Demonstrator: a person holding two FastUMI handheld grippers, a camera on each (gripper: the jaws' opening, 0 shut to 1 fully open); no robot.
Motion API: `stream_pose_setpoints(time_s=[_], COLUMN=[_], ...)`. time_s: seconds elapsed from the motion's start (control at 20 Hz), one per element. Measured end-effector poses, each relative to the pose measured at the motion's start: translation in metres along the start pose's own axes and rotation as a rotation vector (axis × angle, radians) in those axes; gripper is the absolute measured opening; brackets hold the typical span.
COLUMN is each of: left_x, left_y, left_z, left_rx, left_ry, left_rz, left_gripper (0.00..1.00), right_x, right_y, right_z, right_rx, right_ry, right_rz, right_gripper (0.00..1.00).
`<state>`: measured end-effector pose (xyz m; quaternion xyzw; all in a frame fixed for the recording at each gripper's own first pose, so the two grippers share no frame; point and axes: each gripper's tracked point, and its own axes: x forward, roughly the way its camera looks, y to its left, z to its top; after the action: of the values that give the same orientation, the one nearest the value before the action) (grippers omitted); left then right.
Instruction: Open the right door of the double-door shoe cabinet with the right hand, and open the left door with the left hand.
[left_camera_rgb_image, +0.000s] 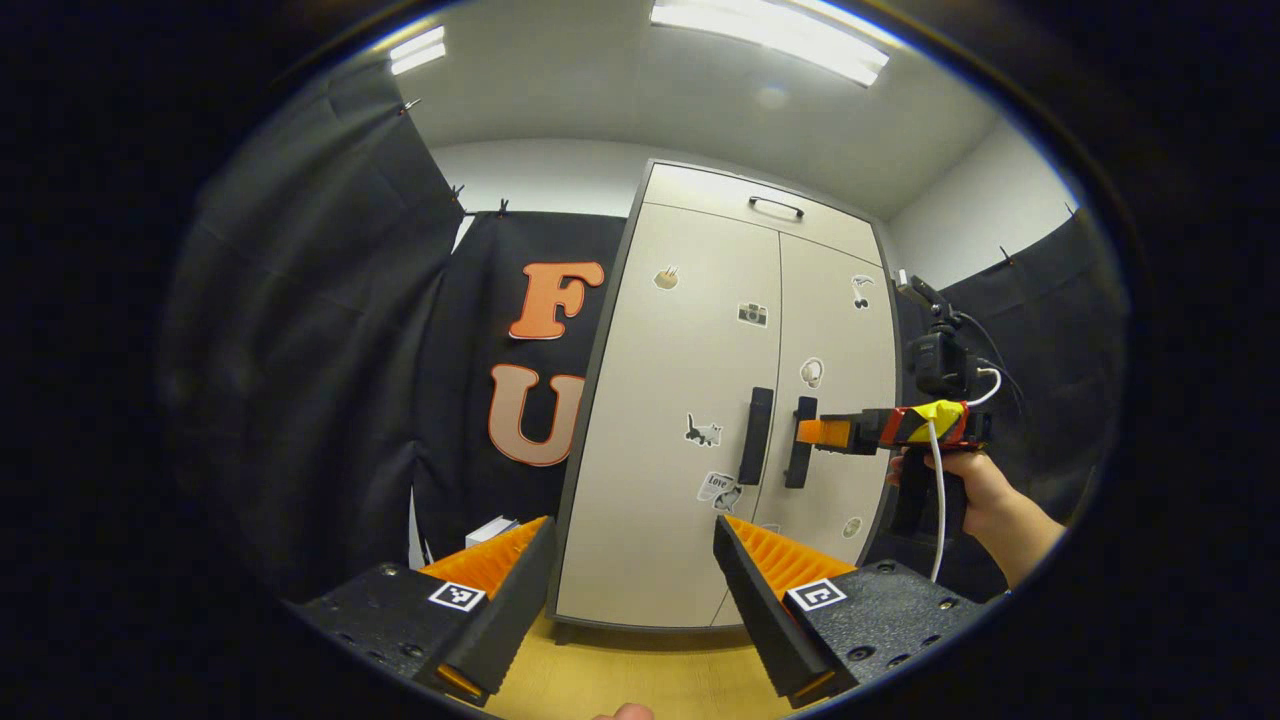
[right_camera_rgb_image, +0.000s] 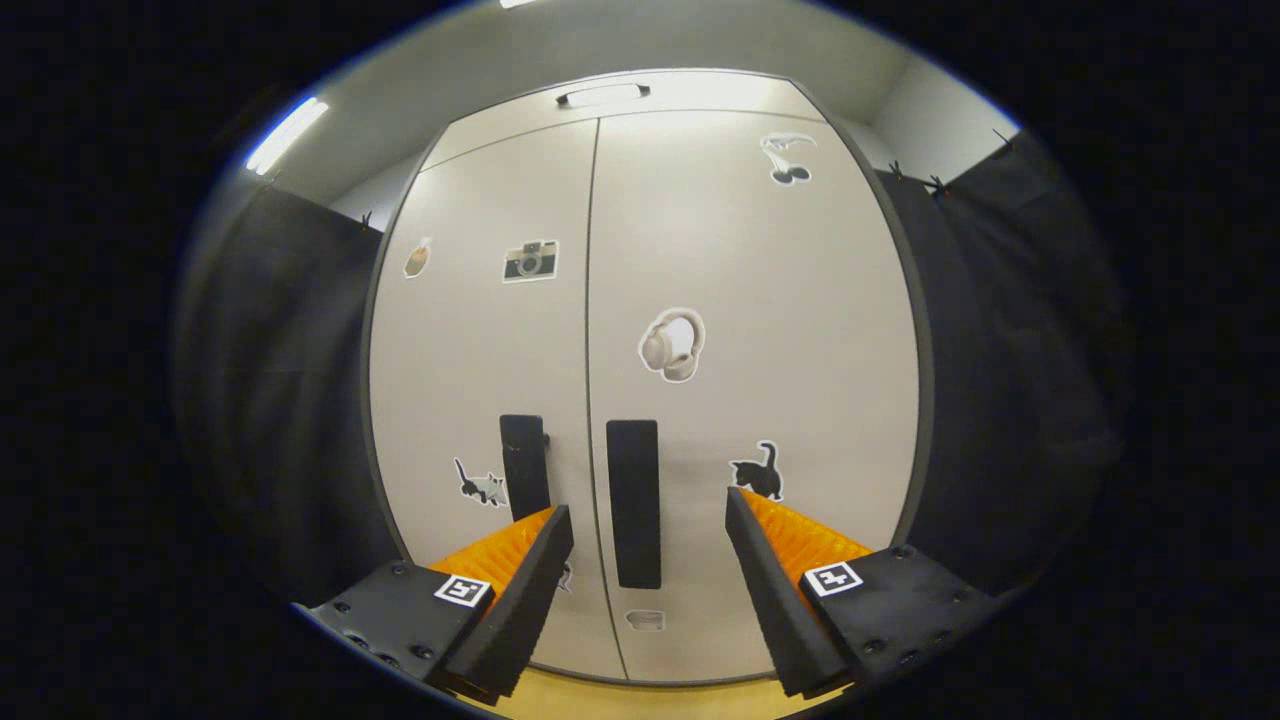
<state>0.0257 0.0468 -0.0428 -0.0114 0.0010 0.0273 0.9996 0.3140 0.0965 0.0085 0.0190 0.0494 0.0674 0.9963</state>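
- So, shoe cabinet (right_camera_rgb_image: 700, 250) stands upright against the booth wall; in the right gripper view both doors sit flush and the centre seam looks tight. Nothing is open yet.
- Right door (right_camera_rgb_image: 790, 330) is shut. Its right handle (right_camera_rgb_image: 634, 503), a dark vertical bar, sits just right of the seam.
- Right gripper (right_camera_rgb_image: 648, 535) has its fingers spread apart, straddling that bar but, as far as I can tell, not touching it. In the left gripper view its tips are right at the handle (left_camera_rgb_image: 800, 441), held by a hand (left_camera_rgb_image: 965, 480).
- My read: step one is at approach or pre-grasp. Closing on the bar and pulling are both left to do.
- Left door (left_camera_rgb_image: 680, 400) is shut too. Its left handle (left_camera_rgb_image: 756, 436) is untouched.
- Left gripper (left_camera_rgb_image: 634, 548) is also spread wide and empty. It hangs back from the cabinet, roughly facing the left door and well apart from its handle.
- Step two is not started, so overall progress is essentially zero, with both pulls remaining.
- Writing: one sticker (left_camera_rgb_image: 718, 490) low on the left door reads "Love". The rest are picture stickers with no text: camera sticker (right_camera_rgb_image: 530, 260), headphones sticker (right_camera_rgb_image: 672, 344), cat sticker (right_camera_rgb_image: 758, 472).
- No brand is legible on the cabinet. The top panel carries a handle (left_camera_rgb_image: 776, 207), and any marking there is too small to read.
- Fiducial tags sit on the gripper bodies; these are patterns, not text.
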Motion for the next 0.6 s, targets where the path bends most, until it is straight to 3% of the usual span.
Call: stream_pose_setpoints(time_s=[0.05, 0.1, 0.15, 0.2, 0.25, 0.3, 0.4, 0.5, 0.6], left_x=[0.006, 0.013, 0.018, 0.025, 0.031, 0.037, 0.047, 0.056, 0.065], left_y=[0.002, 0.001, -0.001, -0.003, -0.01, -0.018, -0.036, -0.052, -0.063], left_z=[-0.003, -0.005, -0.008, -0.01, -0.014, -0.018, -0.024, -0.028, -0.023], left_rx=[0.014, 0.025, 0.033, 0.038, 0.034, 0.024, -0.009, -0.019, -0.009], left_ry=[-0.004, -0.003, 0.001, 0.005, 0.013, 0.022, 0.041, 0.053, 0.029], left_rz=[0.002, 0.0, -0.002, -0.008, -0.026, -0.056, -0.114, -0.168, -0.195], left_gripper=[0.95, 0.95, 0.94, 0.94, 0.95, 0.94, 0.94, 0.92, 0.94], right_x=[0.011, 0.019, 0.025, 0.03, 0.034, 0.036, 0.037, 0.035, 0.038], right_y=[-0.005, -0.008, -0.007, -0.004, -0.003, -0.006, -0.005, -0.009, -0.007], right_z=[-0.002, -0.007, -0.01, -0.015, -0.021, -0.02, -0.019, -0.015, -0.019], right_rx=[0.002, -0.012, -0.029, -0.046, -0.066, -0.099, -0.11, -0.086, -0.061], right_ry=[0.009, 0.025, 0.036, 0.048, 0.067, 0.058, 0.052, 0.051, 0.069], right_rz=[-0.011, -0.024, -0.021, -0.014, -0.024, -0.047, -0.073, -0.101, -0.094], right_gripper=[0.98, 0.92, 0.99, 0.99, 0.95, 0.83, 0.92, 0.81, 0.8])
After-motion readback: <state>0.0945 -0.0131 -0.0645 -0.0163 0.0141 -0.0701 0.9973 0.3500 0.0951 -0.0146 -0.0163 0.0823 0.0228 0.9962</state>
